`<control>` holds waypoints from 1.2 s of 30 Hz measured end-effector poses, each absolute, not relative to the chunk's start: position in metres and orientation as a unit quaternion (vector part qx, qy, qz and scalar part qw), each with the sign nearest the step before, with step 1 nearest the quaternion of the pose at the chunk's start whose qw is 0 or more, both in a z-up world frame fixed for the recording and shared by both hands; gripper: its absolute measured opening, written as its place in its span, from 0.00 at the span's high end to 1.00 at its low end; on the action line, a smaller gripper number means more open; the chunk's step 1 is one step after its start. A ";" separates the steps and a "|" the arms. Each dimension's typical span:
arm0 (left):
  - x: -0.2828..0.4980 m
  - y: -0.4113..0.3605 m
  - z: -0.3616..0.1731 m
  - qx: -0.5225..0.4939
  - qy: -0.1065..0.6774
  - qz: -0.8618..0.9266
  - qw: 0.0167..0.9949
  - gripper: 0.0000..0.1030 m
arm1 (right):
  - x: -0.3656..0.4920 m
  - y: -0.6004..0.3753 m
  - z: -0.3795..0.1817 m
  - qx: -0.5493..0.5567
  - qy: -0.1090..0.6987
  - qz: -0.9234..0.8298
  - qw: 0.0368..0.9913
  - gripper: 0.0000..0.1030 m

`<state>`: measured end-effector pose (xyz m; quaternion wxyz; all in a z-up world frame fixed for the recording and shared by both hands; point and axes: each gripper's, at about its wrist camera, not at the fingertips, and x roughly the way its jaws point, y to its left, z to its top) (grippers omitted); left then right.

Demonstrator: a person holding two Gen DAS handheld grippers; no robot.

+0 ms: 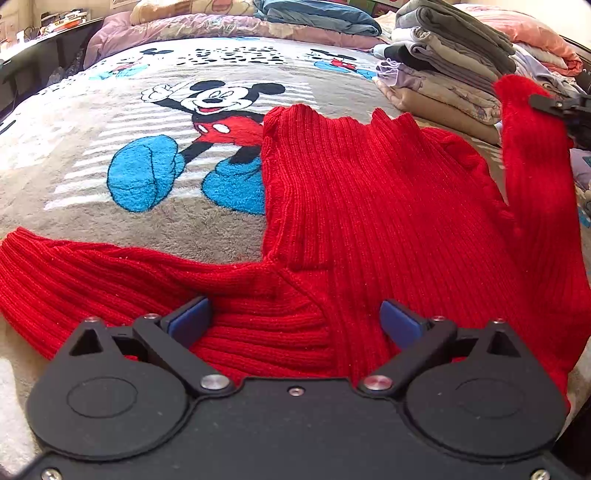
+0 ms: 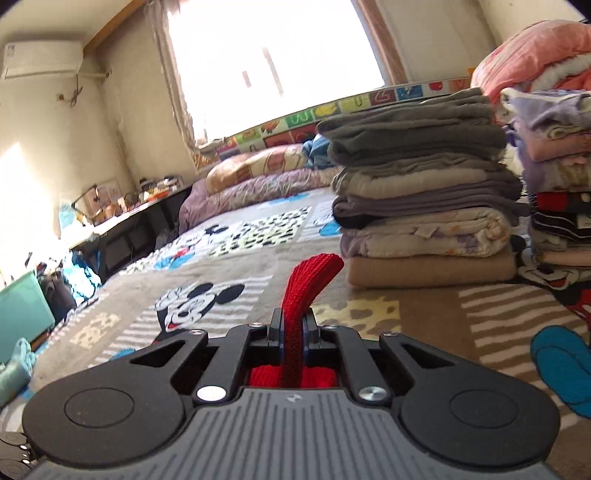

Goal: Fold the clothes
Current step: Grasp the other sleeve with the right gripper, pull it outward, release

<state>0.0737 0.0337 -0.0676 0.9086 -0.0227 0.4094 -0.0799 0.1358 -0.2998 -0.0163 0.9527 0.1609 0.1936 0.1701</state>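
Observation:
A red ribbed knit sweater [image 1: 369, 192] lies spread on the cartoon-mouse blanket [image 1: 110, 229]. Its left sleeve [image 1: 92, 273] stretches out flat to the left. My left gripper [image 1: 295, 321] hovers open over the sweater's near part, blue pads apart with knit between and below them, not pinched. The right sleeve [image 1: 532, 155] is lifted off the bed at the right, held at its cuff by my right gripper [image 1: 554, 105]. In the right wrist view my right gripper [image 2: 293, 332] is shut on the red sleeve cuff [image 2: 310, 280], which sticks up between the pads.
A stack of folded clothes [image 2: 421, 199] stands on the bed ahead of the right gripper, with a second pile [image 2: 557, 177] further right. Pillows and a quilt [image 1: 229, 22] lie at the bed's far end. A low dark table [image 2: 129, 221] runs along the left.

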 end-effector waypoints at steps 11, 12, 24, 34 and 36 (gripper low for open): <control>0.071 0.029 -0.071 0.001 0.403 -0.073 0.912 0.03 | 0.046 -0.420 -0.036 0.279 0.131 0.049 0.950 0.90; 0.071 0.028 -0.072 0.003 0.402 -0.073 0.913 0.03 | 0.040 -0.428 -0.043 0.294 0.131 0.040 0.946 0.90; 0.068 0.025 -0.074 0.017 0.394 -0.065 0.917 0.03 | 0.002 -0.468 -0.097 0.377 0.133 -0.007 0.917 0.90; 0.066 0.025 -0.076 0.021 0.389 -0.065 0.919 0.02 | 0.000 -0.483 -0.116 0.395 0.152 -0.046 0.905 0.91; 0.066 0.025 -0.076 0.021 0.389 -0.065 0.919 0.02 | 0.001 -0.490 -0.125 0.412 0.162 -0.064 0.894 0.91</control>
